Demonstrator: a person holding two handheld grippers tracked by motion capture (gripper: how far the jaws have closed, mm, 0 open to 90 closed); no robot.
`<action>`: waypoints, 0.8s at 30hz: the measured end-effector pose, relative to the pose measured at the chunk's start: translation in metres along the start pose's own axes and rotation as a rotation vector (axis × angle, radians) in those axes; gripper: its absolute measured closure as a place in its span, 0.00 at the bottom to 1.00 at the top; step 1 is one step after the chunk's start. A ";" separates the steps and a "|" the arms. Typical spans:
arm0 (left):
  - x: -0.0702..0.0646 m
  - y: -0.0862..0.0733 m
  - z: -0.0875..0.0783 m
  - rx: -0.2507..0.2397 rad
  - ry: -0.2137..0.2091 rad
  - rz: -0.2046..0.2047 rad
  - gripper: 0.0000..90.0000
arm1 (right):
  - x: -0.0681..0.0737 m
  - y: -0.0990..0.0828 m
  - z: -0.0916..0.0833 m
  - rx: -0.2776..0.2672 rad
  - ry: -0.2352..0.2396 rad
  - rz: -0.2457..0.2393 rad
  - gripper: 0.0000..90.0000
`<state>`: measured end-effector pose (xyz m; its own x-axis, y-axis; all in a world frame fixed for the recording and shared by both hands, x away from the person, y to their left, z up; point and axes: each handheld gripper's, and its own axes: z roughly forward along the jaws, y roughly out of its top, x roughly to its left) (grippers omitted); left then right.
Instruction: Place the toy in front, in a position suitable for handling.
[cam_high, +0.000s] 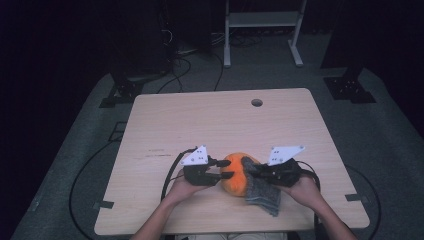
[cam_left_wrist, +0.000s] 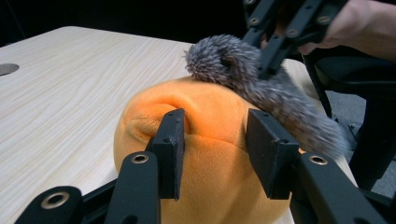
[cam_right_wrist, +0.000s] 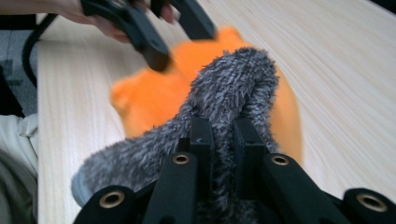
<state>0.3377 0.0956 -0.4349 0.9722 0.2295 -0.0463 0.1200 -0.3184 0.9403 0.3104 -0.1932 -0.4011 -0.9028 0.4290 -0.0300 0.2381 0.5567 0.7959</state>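
An orange plush cushion (cam_high: 233, 181) lies near the table's front edge, with a grey fuzzy cloth (cam_high: 263, 195) draped over its right side and trailing onto the wood. My left gripper (cam_high: 226, 170) comes in from the left. In the left gripper view its jaws (cam_left_wrist: 217, 149) press into the orange plush (cam_left_wrist: 210, 116) on both sides, so it is shut on it. My right gripper (cam_high: 250, 168) reaches in from the right. Its jaws (cam_right_wrist: 219, 144) pinch a fold of the grey cloth (cam_right_wrist: 233, 84) above the cushion (cam_right_wrist: 154, 98).
The light wooden table (cam_high: 200, 120) has a round cable hole (cam_high: 257, 102) at the back right. Cables trail from both grippers over the front edge. Beyond the table are dark floor, black stand feet and a white frame (cam_high: 262, 20).
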 end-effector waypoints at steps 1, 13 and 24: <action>-0.001 0.000 0.000 0.000 -0.002 0.003 0.64 | -0.004 -0.002 -0.003 0.000 0.002 0.018 0.89; -0.001 0.000 -0.002 0.014 -0.007 0.008 0.64 | 0.005 -0.003 0.000 -0.027 0.045 -0.027 0.89; 0.000 -0.001 -0.003 0.028 0.015 0.018 0.64 | -0.004 -0.007 -0.001 -0.029 0.038 -0.017 0.89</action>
<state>0.3372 0.0990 -0.4347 0.9712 0.2371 -0.0246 0.1087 -0.3485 0.9310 0.3114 -0.1995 -0.4055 -0.9197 0.3920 -0.0206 0.2129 0.5422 0.8129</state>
